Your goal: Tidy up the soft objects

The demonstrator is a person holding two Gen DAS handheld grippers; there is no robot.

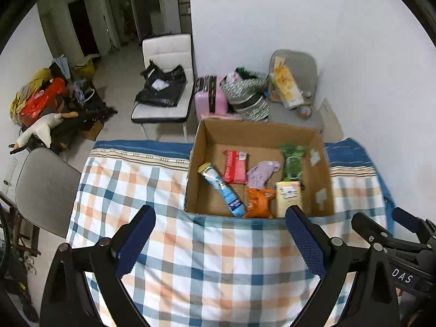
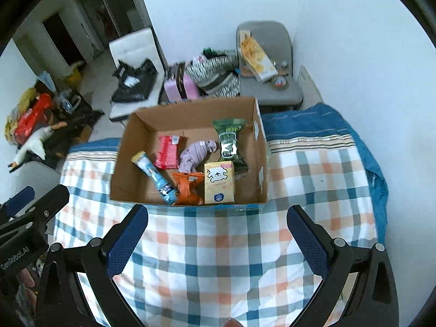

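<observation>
With six soft packs lying inside the cardboard box [image 2: 261, 147], both the left gripper [image 1: 220, 242] and right gripper [image 2: 218, 234] hang spread and empty above the checked cloth [image 2: 207, 259] before it; sorting looks finished, so next likely means withdrawing.

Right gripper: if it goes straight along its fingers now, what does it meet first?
Probably the checked bedspread just short of the cardboard box. The right gripper is open and empty; depth unclear.
</observation>
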